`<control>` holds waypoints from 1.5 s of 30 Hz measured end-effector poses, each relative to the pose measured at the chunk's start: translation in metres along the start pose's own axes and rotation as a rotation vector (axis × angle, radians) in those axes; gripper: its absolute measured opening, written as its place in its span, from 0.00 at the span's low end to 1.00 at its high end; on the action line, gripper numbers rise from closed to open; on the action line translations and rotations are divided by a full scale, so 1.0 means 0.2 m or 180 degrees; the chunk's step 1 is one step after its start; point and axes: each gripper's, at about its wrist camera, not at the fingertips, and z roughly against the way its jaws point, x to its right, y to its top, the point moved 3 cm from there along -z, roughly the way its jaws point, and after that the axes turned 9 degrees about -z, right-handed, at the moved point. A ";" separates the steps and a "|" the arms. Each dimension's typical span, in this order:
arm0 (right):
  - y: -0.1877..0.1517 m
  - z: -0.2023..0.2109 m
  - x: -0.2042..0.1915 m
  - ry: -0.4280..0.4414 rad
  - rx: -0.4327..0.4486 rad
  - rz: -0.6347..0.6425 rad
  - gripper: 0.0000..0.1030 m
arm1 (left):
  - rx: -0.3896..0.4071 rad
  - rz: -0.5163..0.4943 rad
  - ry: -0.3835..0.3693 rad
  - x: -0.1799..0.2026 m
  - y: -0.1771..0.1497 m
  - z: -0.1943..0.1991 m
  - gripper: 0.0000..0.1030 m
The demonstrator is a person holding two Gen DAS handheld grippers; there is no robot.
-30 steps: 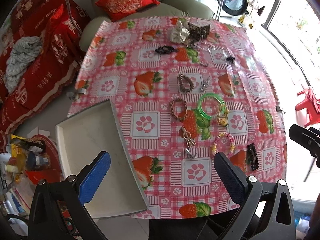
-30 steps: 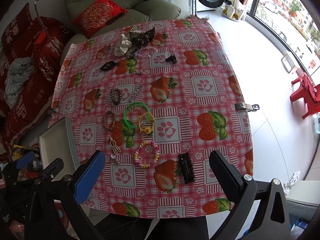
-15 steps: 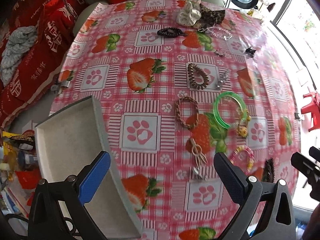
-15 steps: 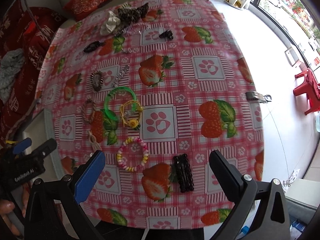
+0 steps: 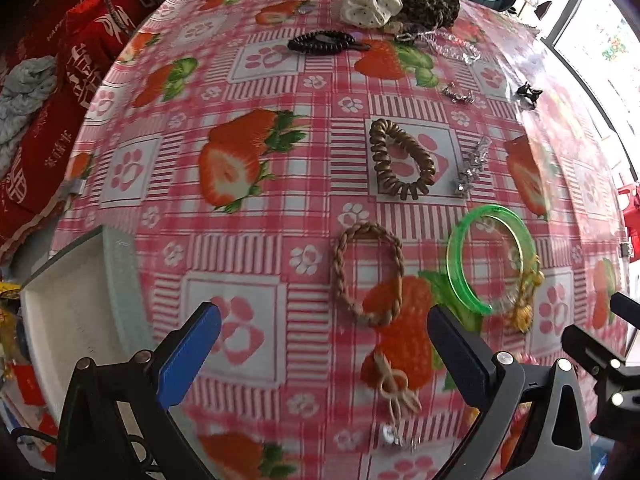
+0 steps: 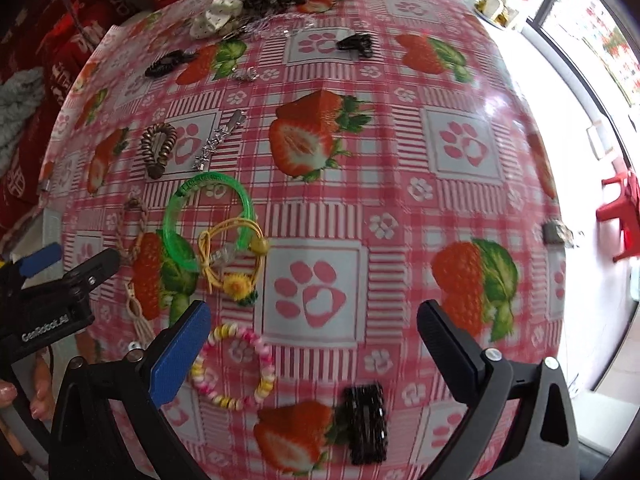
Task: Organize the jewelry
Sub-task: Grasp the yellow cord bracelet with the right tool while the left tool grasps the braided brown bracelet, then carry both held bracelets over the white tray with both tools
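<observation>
Jewelry lies spread on a strawberry tablecloth. My left gripper (image 5: 320,344) is open and empty, low over a braided tan bracelet (image 5: 368,272) and a tan bow clip (image 5: 394,390). A green bangle (image 5: 486,258) and a brown coil hair tie (image 5: 400,166) lie beyond. A white tray (image 5: 68,312) sits at the table's left edge. My right gripper (image 6: 312,340) is open and empty above a pastel beaded bracelet (image 6: 234,364) and a black hair clip (image 6: 366,416). The green bangle (image 6: 208,216) and a yellow cord bracelet (image 6: 234,256) lie ahead of it.
Scrunchies (image 5: 374,4) and a black coil tie (image 5: 320,42) lie at the far edge. A silver clip (image 5: 472,168) and a small black clip (image 5: 528,92) sit to the right. A red-covered sofa (image 5: 60,80) stands on the left, a red stool (image 6: 620,208) on the right.
Both grippers have moved forward and down toward the table, so the jewelry looks larger. Both stay open and empty.
</observation>
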 end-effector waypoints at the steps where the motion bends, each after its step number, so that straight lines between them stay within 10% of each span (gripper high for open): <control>1: 0.01 -0.02 -0.01 0.0005 0.0010 0.0044 0.95 | 0.0008 -0.0005 0.0003 0.00 0.01 -0.02 1.00; 6: 0.02 -0.12 -0.08 0.0025 0.0020 0.0246 0.75 | -0.0046 -0.0055 0.0030 0.03 0.02 -0.11 0.94; 15: 0.06 -0.20 -0.18 -0.0046 0.0165 0.0387 0.71 | 0.0121 -0.0085 -0.0045 0.07 0.07 -0.11 0.79; 19: 0.05 -0.20 -0.21 -0.0136 0.0262 0.0485 0.60 | 0.0189 -0.0158 -0.0118 0.11 0.07 -0.09 0.54; 23: 0.04 -0.18 -0.20 -0.0165 0.0326 0.0548 0.26 | 0.0224 -0.0226 -0.0157 0.14 0.05 -0.06 0.18; 25: 0.05 -0.17 -0.19 -0.0162 0.0334 0.0543 0.14 | 0.0214 -0.0211 -0.0199 0.15 0.04 -0.05 0.18; 45: -0.01 0.09 -0.08 0.0516 0.0325 0.0057 0.14 | 0.0460 0.0109 -0.0457 -0.02 -0.10 0.27 0.18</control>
